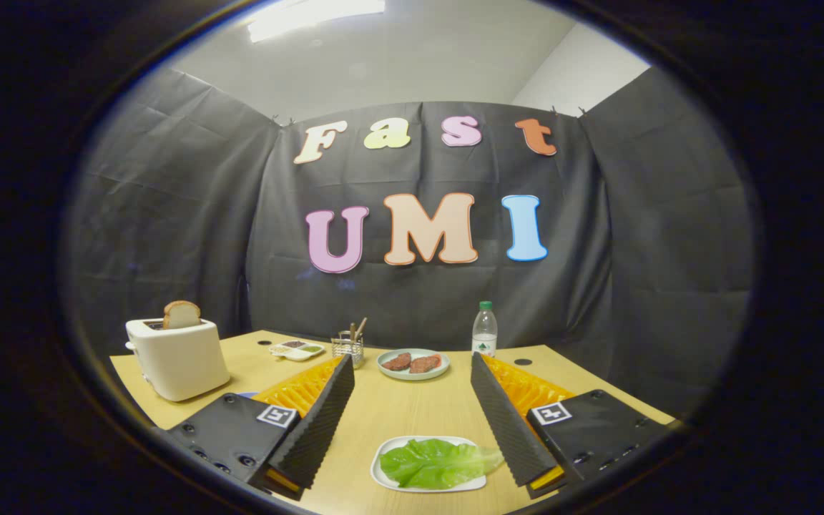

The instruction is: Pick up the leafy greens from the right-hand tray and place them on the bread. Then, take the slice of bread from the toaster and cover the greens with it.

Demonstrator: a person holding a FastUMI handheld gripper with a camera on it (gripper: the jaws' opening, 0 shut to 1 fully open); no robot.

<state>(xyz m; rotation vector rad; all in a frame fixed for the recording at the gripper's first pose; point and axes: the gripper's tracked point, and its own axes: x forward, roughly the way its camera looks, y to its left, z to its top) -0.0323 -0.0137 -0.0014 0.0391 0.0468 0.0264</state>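
A green lettuce leaf (pixel 437 462) lies on a small white tray (pixel 392 449) on the wooden table, low between my two fingers and nearer the right one. My gripper (pixel 412 361) hangs above the table, wide open with nothing held. A white toaster (pixel 177 357) stands at the left beyond the left finger, a slice of bread (pixel 182 314) sticking up from its slot. Ahead of the fingertips a pale round plate (pixel 413 373) holds two reddish-brown pieces (pixel 411 362); I cannot tell whether bread lies under them.
A clear water bottle (pixel 484 330) stands at the back right of the plate. A wire holder with utensils (pixel 347 345) and a small divided sauce dish (pixel 297 349) sit at the back left. The table's far edge meets the black cloth wall.
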